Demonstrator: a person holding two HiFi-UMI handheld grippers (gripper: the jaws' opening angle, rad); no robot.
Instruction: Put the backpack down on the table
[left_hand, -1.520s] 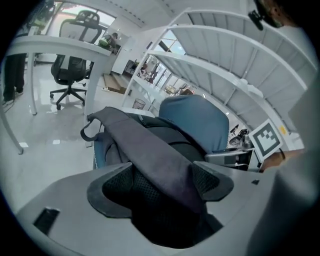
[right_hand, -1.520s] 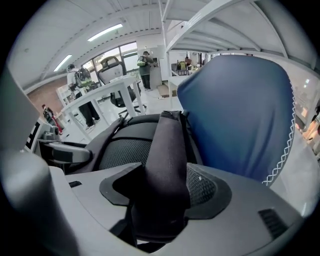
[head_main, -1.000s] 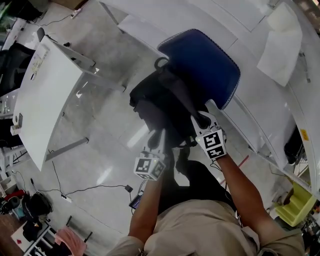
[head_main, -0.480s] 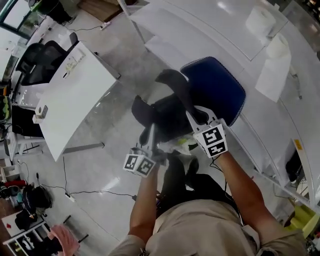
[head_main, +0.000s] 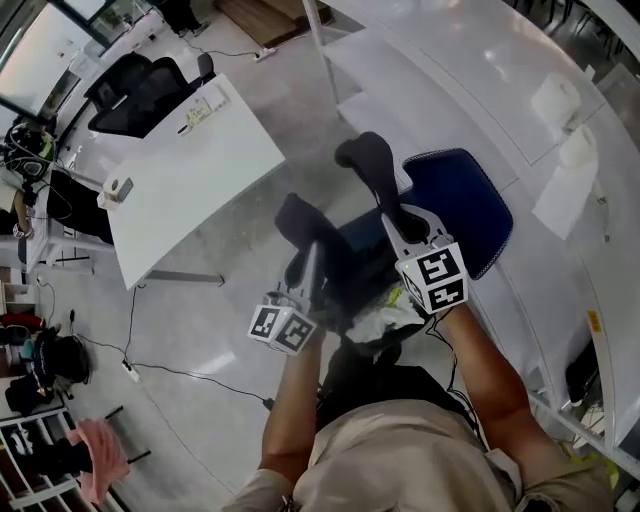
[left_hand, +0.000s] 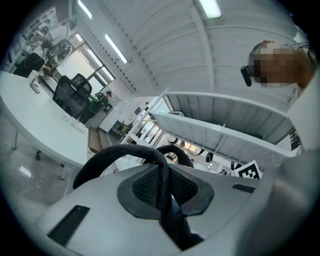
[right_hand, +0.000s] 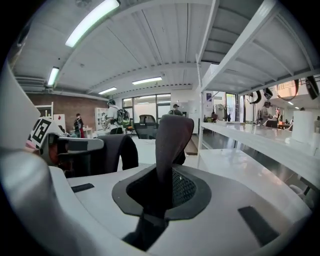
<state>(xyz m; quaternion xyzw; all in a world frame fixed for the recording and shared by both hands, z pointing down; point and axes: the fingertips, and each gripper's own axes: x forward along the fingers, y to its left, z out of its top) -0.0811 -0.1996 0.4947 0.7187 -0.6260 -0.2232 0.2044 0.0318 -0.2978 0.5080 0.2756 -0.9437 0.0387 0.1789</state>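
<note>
Left gripper (left_hand: 162, 197) is clenched on the left strap (left_hand: 120, 152) of the backpack (head_main: 350, 268). The black band runs edge-on between its closed jaws and arches up in a loop beyond them. Right gripper (right_hand: 159, 197) is clamped in the same way on the right strap (right_hand: 172, 135), a broad padded band that stands upright out of its jaws. In the head view the two grippers are side by side in front of the person, each at the end of a bare forearm. The black backpack hangs from its straps between them, in the air and resting on no surface. Some crumpled white material (head_main: 385, 318) shows at its near side, between the forearms; whether it lies inside the backpack cannot be told. A blue chair seat (head_main: 475, 210) lies below and beyond the right gripper, partly covered by the backpack. A white surface (head_main: 190, 170) stands well apart to the left on the grey floor (head_main: 200, 330). A long white surface (head_main: 470, 70) runs across the upper right and carries a white roll (head_main: 553, 98) near its far side.
</note>
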